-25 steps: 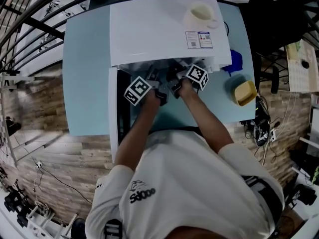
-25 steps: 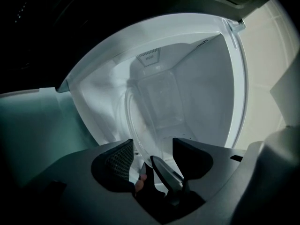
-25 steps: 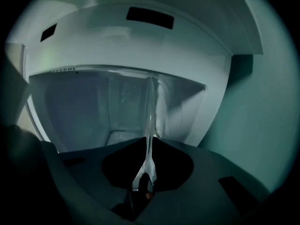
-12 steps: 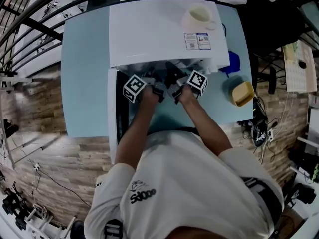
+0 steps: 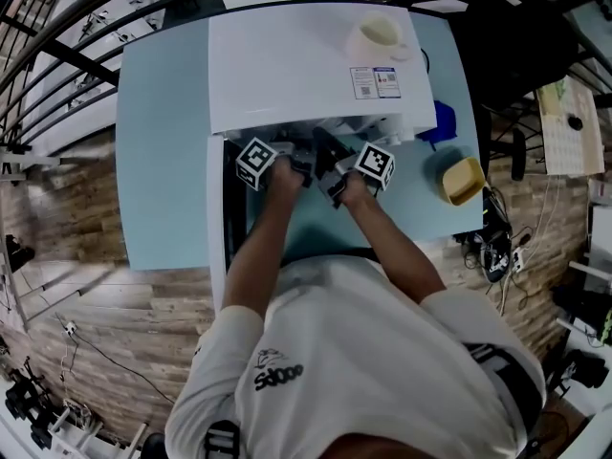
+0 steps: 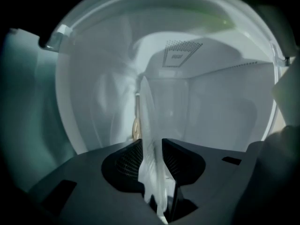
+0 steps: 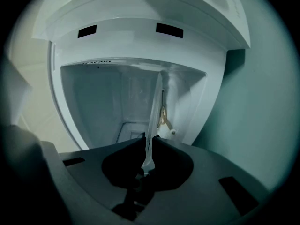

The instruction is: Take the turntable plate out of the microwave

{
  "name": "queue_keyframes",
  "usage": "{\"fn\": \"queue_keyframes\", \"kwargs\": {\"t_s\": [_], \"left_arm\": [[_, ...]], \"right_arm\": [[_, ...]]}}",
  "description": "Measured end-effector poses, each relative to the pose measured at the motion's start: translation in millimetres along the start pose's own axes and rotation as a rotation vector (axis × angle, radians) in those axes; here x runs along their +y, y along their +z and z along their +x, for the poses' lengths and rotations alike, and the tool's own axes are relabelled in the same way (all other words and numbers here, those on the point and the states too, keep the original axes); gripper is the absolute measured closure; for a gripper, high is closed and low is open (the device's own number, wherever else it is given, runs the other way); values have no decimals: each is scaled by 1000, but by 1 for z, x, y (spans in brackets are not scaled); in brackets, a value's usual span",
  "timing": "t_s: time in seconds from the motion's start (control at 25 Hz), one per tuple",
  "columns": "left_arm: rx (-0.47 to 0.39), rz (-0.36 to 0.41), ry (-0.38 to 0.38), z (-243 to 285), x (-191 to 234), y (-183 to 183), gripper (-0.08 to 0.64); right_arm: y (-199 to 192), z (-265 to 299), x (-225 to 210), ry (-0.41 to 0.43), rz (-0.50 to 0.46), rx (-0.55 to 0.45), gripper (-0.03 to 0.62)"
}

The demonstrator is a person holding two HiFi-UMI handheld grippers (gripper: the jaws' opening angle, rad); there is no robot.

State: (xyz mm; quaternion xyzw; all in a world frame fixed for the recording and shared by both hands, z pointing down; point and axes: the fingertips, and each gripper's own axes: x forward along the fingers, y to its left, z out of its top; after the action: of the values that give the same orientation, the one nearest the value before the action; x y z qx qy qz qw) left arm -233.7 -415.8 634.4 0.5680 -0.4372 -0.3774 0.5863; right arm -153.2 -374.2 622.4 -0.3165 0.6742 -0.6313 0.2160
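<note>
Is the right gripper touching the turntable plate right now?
Touching. The right gripper view shows the right gripper clamped on the turntable plate, edge between its pads.

Pale blue table [image 5: 163, 161]; wood-plank floor [image 5: 105, 333]; black metal bars [image 5: 69, 54] upper left; cables [image 5: 497, 247] right.

White tee [image 5: 363, 352] w/ dark logo [image 5: 277, 376]; L claw [image 6: 152, 158], R claw [image 7: 147, 151] black, w/ b&w marker cubes [image 5: 256, 161] [image 5: 376, 165].

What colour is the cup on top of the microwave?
The cup is cream; the head view shows it best.
</note>
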Motion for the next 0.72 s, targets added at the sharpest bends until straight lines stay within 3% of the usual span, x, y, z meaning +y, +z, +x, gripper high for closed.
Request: {"fn": "queue_keyframes", "kwargs": {"t_s": [0.44,0.72], "left_arm": [[13,-4,18,-3,3,-11,440],[57,-49,59,-31,20,-30,522]], "right_arm": [[-22,-28,-3,-1,-14,40,558],[-38,-53,-22,-51,-94,94,557]]}}
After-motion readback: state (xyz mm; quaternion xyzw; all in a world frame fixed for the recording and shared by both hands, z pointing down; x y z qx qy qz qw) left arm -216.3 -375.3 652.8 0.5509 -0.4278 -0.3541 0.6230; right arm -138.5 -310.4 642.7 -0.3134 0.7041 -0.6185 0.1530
